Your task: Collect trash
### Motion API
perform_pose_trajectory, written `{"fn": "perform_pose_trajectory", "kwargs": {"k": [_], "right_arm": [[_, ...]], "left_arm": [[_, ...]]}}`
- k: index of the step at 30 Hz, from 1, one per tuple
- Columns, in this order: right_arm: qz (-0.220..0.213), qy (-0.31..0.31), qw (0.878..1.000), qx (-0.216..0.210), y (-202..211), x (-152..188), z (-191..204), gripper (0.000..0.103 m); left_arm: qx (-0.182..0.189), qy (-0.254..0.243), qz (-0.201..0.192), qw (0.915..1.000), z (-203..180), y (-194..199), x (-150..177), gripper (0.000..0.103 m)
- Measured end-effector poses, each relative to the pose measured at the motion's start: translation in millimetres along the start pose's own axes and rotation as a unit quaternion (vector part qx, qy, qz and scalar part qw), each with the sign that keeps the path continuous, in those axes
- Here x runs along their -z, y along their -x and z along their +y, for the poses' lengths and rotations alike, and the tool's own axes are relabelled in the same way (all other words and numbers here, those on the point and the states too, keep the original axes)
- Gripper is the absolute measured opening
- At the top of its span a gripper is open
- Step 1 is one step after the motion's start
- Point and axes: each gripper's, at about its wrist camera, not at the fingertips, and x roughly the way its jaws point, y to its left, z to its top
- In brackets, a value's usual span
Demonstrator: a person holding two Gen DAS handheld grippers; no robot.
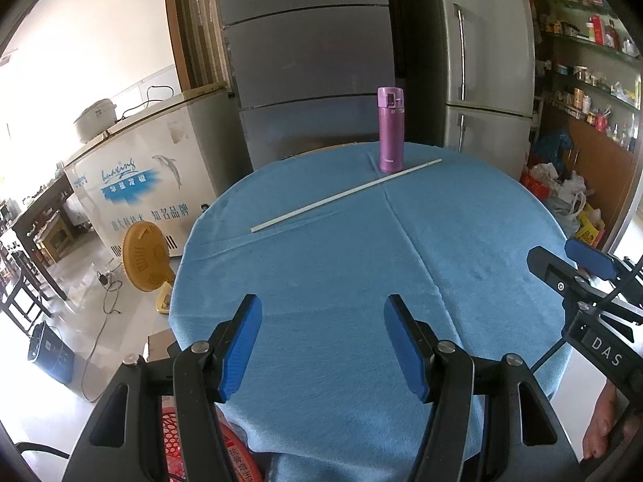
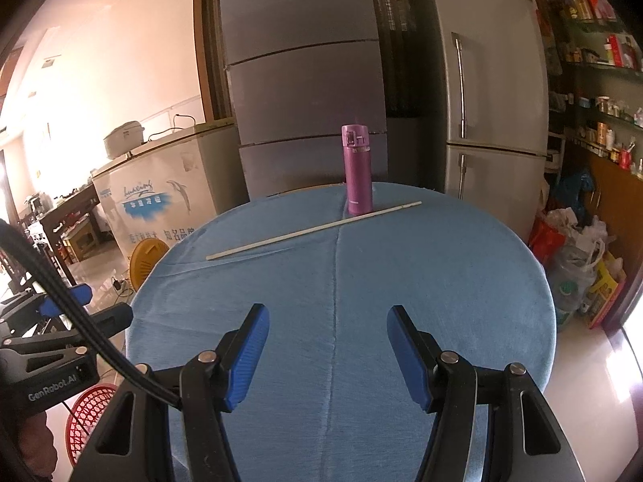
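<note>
A round table [image 1: 321, 265] under a blue cloth carries two items. A purple flip-lid thermos flask [image 1: 390, 130] stands upright near the far edge. A long, thin white stick [image 1: 345, 196] lies flat across the cloth in front of the flask, running on a diagonal from nearer-left to farther-right — its far portion passes just beside the flask's base; contact cannot be confirmed.

The left gripper [image 1: 321, 345] hangs over the near part of the cloth, angled downward, its blue pads spread apart with only bare cloth showing between them. The right gripper [image 2: 327, 351] sits in like fashion — pads spread, nothing between them. Each gripper appears at the edge of the other's view, so they are side by side over the near edge, both well apart from the stick.

A red mesh basket [image 2: 86, 417] sits on the floor below the table's near-left edge. Behind the table stand a grey multi-door refrigerator [image 1: 309, 60] and a silver one [image 1: 488, 64]; a white chest freezer [image 1: 140, 180] and a yellow fan [image 1: 144, 257] are at left.
</note>
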Motion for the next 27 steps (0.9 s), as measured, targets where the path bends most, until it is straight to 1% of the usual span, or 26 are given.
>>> {"fn": "perform_pose_trajectory", "kwargs": {"k": [9, 27], "right_arm": [[0.0, 0.006, 1.0, 0.0, 1, -1, 5, 0.065], [0.009, 0.004, 1.0, -0.002, -8, 2, 6, 0.065]], "left_arm": [[-0.002, 0.003, -0.001, 1.0, 3, 1, 1, 0.064], [-0.002, 0.006, 0.012, 0.9999, 6, -9, 1, 0.064]]}}
